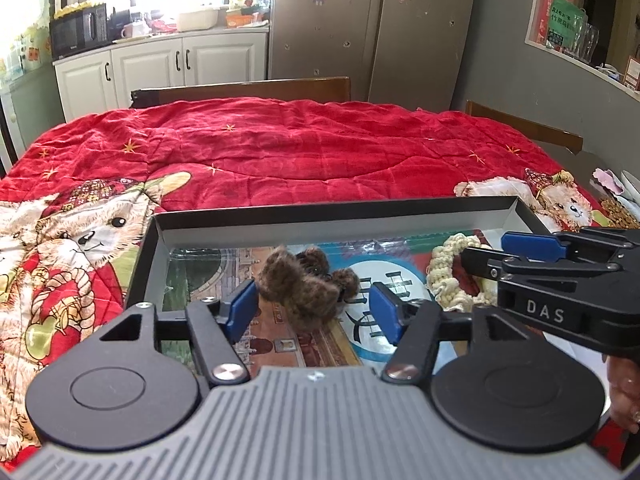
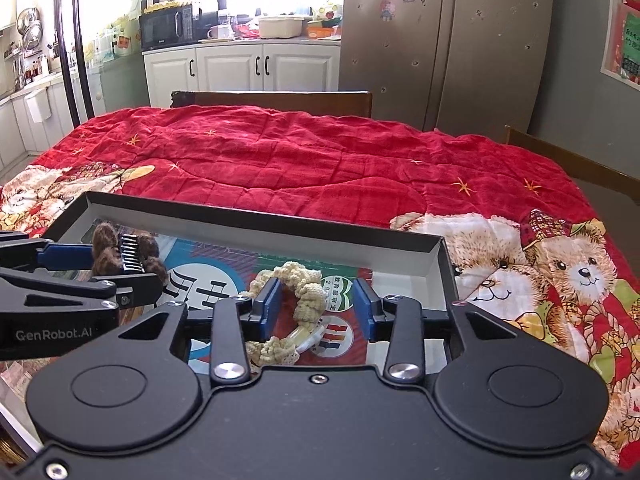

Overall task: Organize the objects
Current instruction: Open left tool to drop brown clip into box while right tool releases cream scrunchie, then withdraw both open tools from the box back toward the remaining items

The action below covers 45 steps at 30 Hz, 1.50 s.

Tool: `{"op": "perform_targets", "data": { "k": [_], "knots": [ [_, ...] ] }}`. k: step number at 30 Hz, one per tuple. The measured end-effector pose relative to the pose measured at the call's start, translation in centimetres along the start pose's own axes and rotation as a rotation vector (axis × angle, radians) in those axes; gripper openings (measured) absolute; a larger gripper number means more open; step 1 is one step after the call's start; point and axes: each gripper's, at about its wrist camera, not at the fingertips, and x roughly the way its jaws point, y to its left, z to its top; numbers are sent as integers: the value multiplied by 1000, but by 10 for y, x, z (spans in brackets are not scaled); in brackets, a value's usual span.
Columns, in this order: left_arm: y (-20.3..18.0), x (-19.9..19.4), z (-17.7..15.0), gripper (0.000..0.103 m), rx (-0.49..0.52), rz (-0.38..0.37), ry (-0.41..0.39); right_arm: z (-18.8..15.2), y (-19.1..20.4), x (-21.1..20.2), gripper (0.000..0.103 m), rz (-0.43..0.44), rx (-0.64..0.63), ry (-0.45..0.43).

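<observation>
1. Left claw [image 1: 314,308]: released, jaws apart around the brown furry hair clip [image 1: 304,282] lying in the box [image 1: 320,210].
2. Right claw [image 2: 316,306]: released over the cream scrunchie [image 2: 298,286], same box.

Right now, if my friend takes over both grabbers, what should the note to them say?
Left hand-held gripper: open, the brown fuzzy hair clip between its pads, untouched.
Right hand-held gripper: open over the cream scrunchie.
Both things lie in the shallow box on the red quilt.
Done: both items are in the box.
Left: pull both grippers back; no other loose items are in sight.
</observation>
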Motion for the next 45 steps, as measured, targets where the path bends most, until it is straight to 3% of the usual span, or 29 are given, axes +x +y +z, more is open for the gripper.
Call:
{"op": "perform_targets", "data": {
  "k": [18,45],
  "knots": [
    [-7,-40,3,88,32,44,-83,2,-1,-37,47,-19,-15,-40],
    [-24,-129,-18,92,114,39,-164,-23,11,-134,47,11,-60,-125]
  ]
}}
